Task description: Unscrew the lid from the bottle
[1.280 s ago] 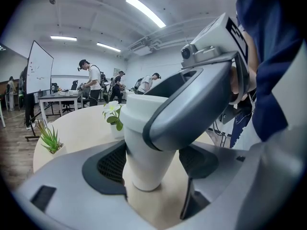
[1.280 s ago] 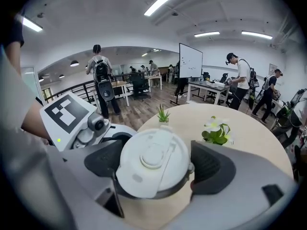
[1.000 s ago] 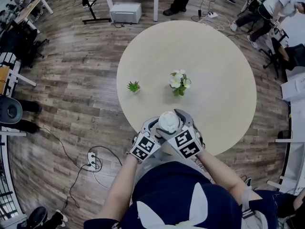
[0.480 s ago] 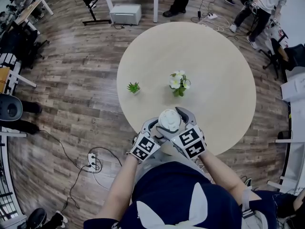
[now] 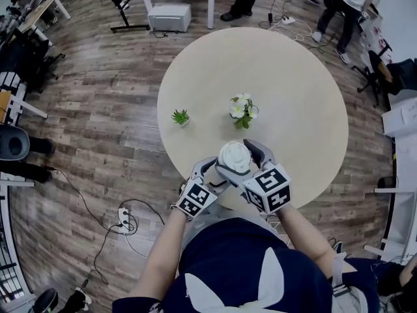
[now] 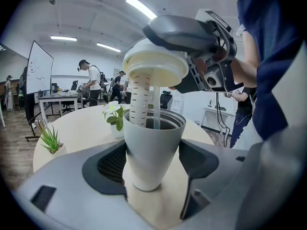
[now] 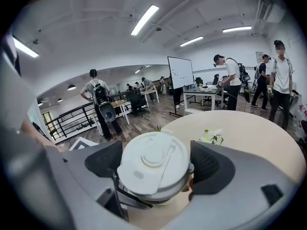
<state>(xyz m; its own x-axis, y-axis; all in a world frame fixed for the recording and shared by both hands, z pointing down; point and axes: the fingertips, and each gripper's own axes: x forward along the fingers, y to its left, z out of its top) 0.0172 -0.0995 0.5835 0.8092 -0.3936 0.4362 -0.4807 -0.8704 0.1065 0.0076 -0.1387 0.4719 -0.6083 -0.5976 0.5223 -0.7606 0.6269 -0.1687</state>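
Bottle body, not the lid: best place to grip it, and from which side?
Take the bottle on its wall below the rim, level from the side, where the left tool clamps it. It widens upward, so a clamp there likely keeps it from dropping. Above is blocked: the lid, in the right tool, hangs over the mouth, its strainer tube reaching inside.

Pale grey bottle, white lid w/ cream underside. Beige table, brown wood-grain floor. White flowers w/ green lvs, small green plant.
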